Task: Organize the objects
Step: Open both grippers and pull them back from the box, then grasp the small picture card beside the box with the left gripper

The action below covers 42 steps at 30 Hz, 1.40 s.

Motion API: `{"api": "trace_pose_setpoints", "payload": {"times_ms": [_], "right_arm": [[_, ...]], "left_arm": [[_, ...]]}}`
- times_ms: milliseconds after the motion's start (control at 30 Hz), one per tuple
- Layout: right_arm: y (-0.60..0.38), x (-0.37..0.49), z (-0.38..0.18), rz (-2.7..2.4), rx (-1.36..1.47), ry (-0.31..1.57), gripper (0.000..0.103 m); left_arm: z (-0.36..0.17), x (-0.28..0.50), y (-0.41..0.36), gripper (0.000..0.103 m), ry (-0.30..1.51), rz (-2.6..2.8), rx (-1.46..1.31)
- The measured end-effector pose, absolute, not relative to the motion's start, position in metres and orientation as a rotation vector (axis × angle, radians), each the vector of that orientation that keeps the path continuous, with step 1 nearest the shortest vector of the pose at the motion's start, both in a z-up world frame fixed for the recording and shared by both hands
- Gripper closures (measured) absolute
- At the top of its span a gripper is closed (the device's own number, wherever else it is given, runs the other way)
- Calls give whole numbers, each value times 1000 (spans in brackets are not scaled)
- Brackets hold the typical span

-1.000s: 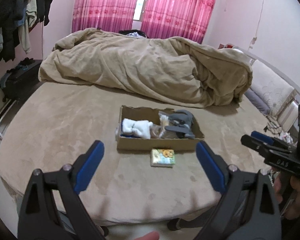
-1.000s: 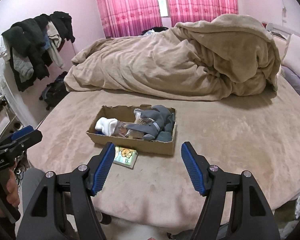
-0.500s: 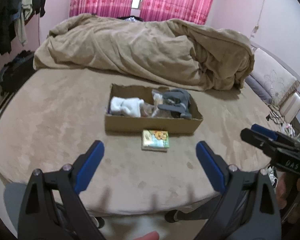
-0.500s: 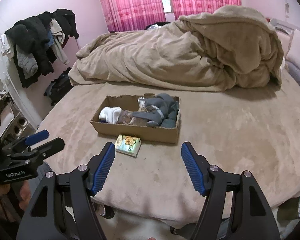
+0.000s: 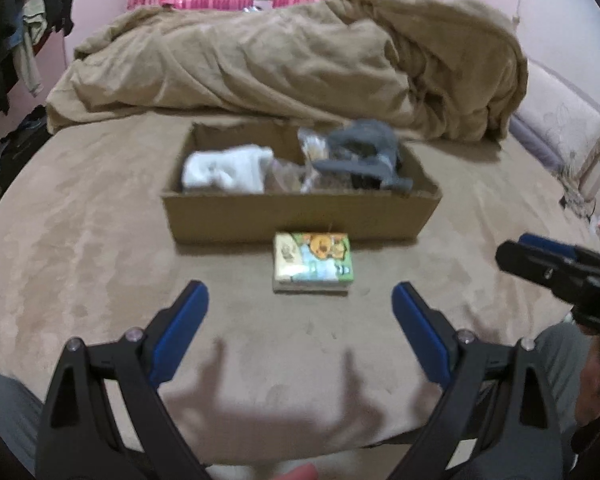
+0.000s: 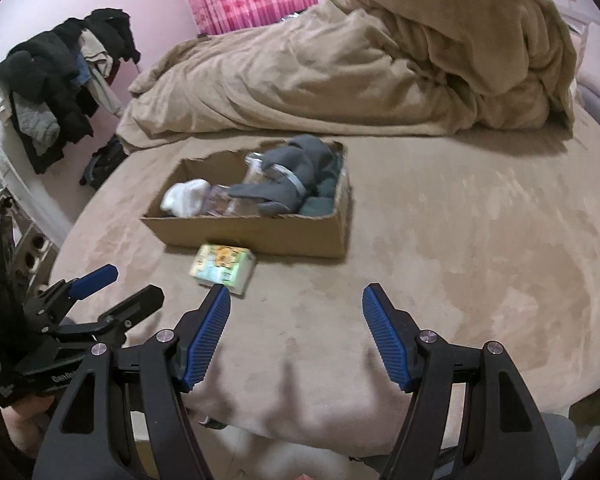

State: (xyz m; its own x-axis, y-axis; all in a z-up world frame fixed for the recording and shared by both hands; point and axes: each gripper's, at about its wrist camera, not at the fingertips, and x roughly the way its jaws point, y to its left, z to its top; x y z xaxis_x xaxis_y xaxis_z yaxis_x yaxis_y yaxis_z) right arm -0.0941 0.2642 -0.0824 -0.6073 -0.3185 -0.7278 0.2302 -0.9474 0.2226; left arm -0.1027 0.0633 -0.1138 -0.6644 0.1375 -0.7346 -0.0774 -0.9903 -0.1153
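Note:
A small colourful packet (image 5: pixel 313 258) lies flat on the bed, just in front of an open cardboard box (image 5: pixel 296 216). The box holds white socks (image 5: pixel 226 168), clear bags and grey socks (image 5: pixel 364 152). My left gripper (image 5: pixel 300 300) is open and empty, a short way in front of the packet. In the right wrist view the packet (image 6: pixel 224 266) lies beside the box (image 6: pixel 256 234). My right gripper (image 6: pixel 296 300) is open and empty, to the right of the packet; its left fingertip (image 6: pixel 220 300) is close to the packet.
A bunched tan duvet (image 5: pixel 300 60) fills the far half of the bed. Clothes hang on a rack (image 6: pixel 56 80) at the left. Pillows (image 5: pixel 560 132) lie at the right. The bed's front edge (image 6: pixel 340 436) is just under my grippers.
Both grippers have moved forward over the bed toward the box and the packet, which now look larger and closer. Both stay open.

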Motion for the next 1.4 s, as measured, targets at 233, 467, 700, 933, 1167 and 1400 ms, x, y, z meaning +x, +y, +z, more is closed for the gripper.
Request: {"api": "trace_pose_setpoints", "payload": {"times_ms": [233,467,700,933,1167,1400], "right_arm": [[271,-111,-110,-2559,1239,-165,31],[279,-125,-128,-2546,1267,-191,31],[290,-131,-136,-2564,1288,-215,31],[287,-126,-129,-2566,1277,-214,31],[268,-114,-117,-2554,1271,-159,31],[244,-103,-115,-2521,1294,-102,31]], "left_arm": [[-141,-129,74,9,-97,2741,-1283],[-166,-159,86,9,-54,2735,-1365],[-180,-171,94,16,7,2741,-1434],[-167,-161,81,38,-57,2709,-1412],[-146,-120,66,38,-117,2687,-1428],[-126,-83,46,38,-148,2708,-1434]]}}
